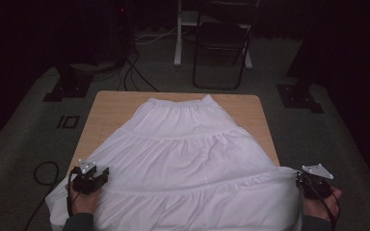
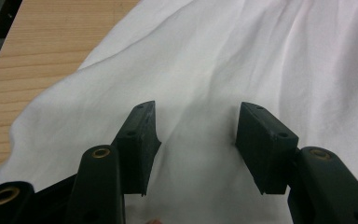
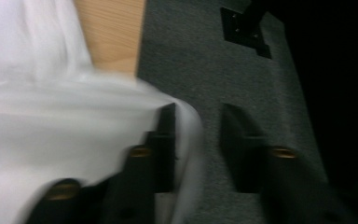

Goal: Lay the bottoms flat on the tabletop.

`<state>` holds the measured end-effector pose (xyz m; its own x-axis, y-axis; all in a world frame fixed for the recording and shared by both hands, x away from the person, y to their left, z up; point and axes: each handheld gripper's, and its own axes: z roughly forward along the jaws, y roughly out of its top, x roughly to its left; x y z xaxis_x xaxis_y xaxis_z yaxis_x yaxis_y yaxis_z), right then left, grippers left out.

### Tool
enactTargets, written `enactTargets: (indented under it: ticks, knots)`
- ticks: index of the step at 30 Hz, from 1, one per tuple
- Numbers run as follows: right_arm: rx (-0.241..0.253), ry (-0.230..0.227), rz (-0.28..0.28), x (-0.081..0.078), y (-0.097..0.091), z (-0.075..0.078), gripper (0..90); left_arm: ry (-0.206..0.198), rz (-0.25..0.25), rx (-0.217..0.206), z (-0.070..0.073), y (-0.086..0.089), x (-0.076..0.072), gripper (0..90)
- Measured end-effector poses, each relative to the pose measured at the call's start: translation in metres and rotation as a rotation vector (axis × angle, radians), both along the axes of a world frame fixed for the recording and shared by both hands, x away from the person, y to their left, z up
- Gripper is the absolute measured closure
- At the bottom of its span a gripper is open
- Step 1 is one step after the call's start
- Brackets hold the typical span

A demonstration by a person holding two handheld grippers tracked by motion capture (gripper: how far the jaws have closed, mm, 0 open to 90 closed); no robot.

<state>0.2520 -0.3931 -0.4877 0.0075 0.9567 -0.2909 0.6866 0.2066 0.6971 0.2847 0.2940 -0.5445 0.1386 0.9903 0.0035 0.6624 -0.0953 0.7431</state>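
A white tiered skirt [image 1: 188,154] lies spread on the wooden table [image 1: 106,110], waistband at the far side, hem hanging over the near edge. My left gripper [image 1: 103,172] rests on the skirt's near left part. In the left gripper view its jaws [image 2: 196,140] stand open over the cloth [image 2: 214,56], with nothing pinched. My right gripper [image 1: 299,179] is off the table's right edge, where the skirt's side is drawn out toward it. In the blurred right gripper view its jaws [image 3: 198,140] stand apart; a fold of cloth [image 3: 37,130] lies against the left jaw, with carpet showing in the gap.
Grey carpet surrounds the table. Beyond the far edge stand a dark folding chair [image 1: 221,48] and a white stand leg [image 1: 178,38], with cables [image 1: 135,72] on the floor. Black base plates [image 1: 67,86] [image 1: 298,96] flank the table. A cable loop [image 1: 46,173] lies left.
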Motion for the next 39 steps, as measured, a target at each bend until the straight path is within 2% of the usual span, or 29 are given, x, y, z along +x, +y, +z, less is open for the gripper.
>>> enactTargets:
  ticks: [1,2,3,5,7,9,10,11,12,13,14,16,21,23,24,25,26,27,30,32,34,39]
  knots:
    - [0.0,0.0,0.0,0.0,0.0,0.0,59.5,0.0,0.0,0.0,0.0,0.0,0.0,48.2]
    - [0.027,-0.008,0.018,-0.002,0.004,-0.001,55.3,0.0,-0.001,0.0,0.0,0.0,0.0,48.1]
    - [0.085,-0.021,0.062,-0.006,0.012,-0.003,51.5,0.0,-0.001,-0.001,0.0,0.0,0.0,47.9]
    - [0.152,-0.022,0.126,-0.012,0.024,-0.009,47.8,0.001,-0.001,0.0,0.0,0.0,0.0,47.5]
    - [0.169,0.015,0.178,-0.015,0.037,-0.021,45.9,0.002,-0.002,0.0,0.0,0.0,0.0,47.1]
    - [0.186,0.065,0.196,-0.016,0.046,-0.038,45.3,0.002,-0.004,0.001,0.0,-0.001,0.0,46.2]
    - [0.199,0.102,0.192,-0.015,0.049,-0.05,48.5,0.002,-0.003,0.001,0.0,-0.001,-0.001,45.7]
    - [0.199,0.102,0.192,-0.015,0.049,-0.05,48.5,0.001,-0.002,0.0,0.0,-0.001,-0.001,45.7]
    - [0.229,0.085,0.192,-0.016,0.049,-0.051,54.2,0.002,-0.001,0.0,0.0,-0.002,-0.001,45.4]
    - [0.229,0.085,0.192,-0.016,0.049,-0.051,54.2,0.002,-0.001,0.0,0.0,-0.002,-0.001,45.2]
    - [0.269,0.098,0.192,-0.016,0.044,-0.05,77.4,-0.001,-0.004,-0.002,0.0,-0.004,-0.003,44.9]
    - [0.243,0.103,0.183,-0.017,0.043,-0.05,87.7,0.004,-0.016,0.0,0.0,-0.006,-0.005,44.8]
    - [0.178,0.106,0.12,-0.02,0.044,-0.049,89.1,0.007,-0.03,0.001,0.0,-0.012,-0.013,44.6]
    - [0.174,0.106,0.099,-0.021,0.043,-0.049,89.0,0.011,-0.037,-0.001,0.001,-0.015,-0.016,44.7]
    - [0.177,0.105,0.093,-0.021,0.044,-0.049,88.0,0.005,-0.04,-0.005,0.002,-0.016,-0.018,45.1]
    - [0.178,0.099,0.093,-0.022,0.044,-0.049,82.2,-0.01,-0.038,-0.006,0.004,-0.016,-0.019,45.2]
    - [0.184,0.081,0.095,-0.023,0.045,-0.049,69.4,-0.028,-0.035,-0.009,0.006,-0.017,-0.021,45.3]
    - [0.197,0.048,0.106,-0.024,0.046,-0.049,61.2,-0.041,-0.033,-0.014,0.008,-0.016,-0.023,45.3]
    - [0.261,-0.05,0.139,-0.029,0.049,-0.045,49.6,-0.058,-0.02,-0.03,0.011,-0.016,-0.027,45.3]
    - [0.309,-0.108,0.139,-0.033,0.052,-0.043,46.5,-0.085,-0.002,-0.05,0.014,-0.015,-0.034,45.3]
    - [0.348,-0.136,0.136,-0.037,0.054,-0.043,43.8,-0.09,-0.001,-0.053,0.015,-0.016,-0.036,45.3]
    - [0.351,-0.15,0.152,-0.043,0.058,-0.043,42.5,-0.112,-0.014,-0.046,0.018,-0.023,-0.043,45.3]
